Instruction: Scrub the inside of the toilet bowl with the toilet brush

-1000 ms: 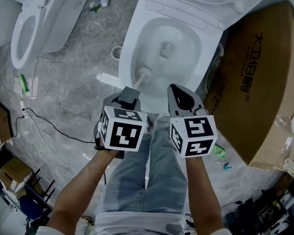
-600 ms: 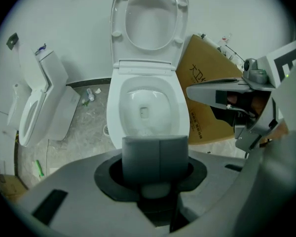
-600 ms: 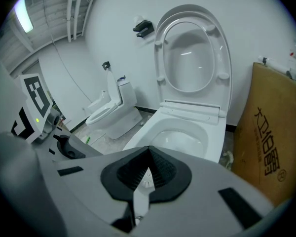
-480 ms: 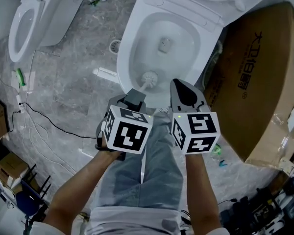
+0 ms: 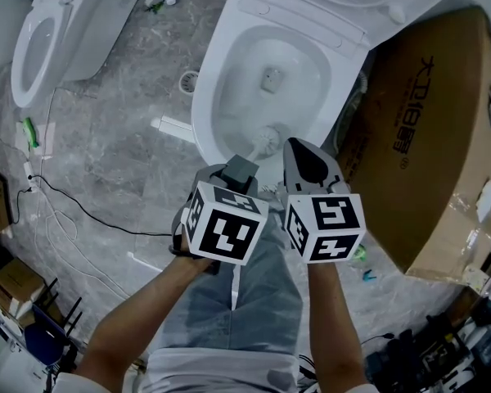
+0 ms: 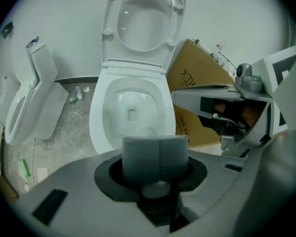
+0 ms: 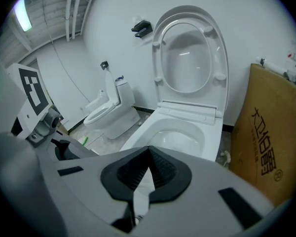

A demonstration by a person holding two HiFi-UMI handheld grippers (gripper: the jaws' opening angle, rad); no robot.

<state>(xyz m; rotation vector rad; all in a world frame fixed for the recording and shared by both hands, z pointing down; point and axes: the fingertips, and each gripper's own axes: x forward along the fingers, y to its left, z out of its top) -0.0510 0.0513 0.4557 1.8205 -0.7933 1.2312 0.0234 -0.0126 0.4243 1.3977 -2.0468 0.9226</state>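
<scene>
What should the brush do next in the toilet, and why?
Probably push the bristles forward, from the near wall toward the drain opening and the far side. The left gripper is shut on the toilet brush, whose head sits low against the near side of the toilet bowl, so the rest of the inside has no bristles on it right now.

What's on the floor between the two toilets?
The head view shows grey floor with a round drain and a white strip, both close to the nearer toilet.

glossy ceramic toilet bowl (image 5: 209, 88); matt cardboard box (image 5: 425, 137); smooth marbled floor (image 5: 123, 137)
</scene>
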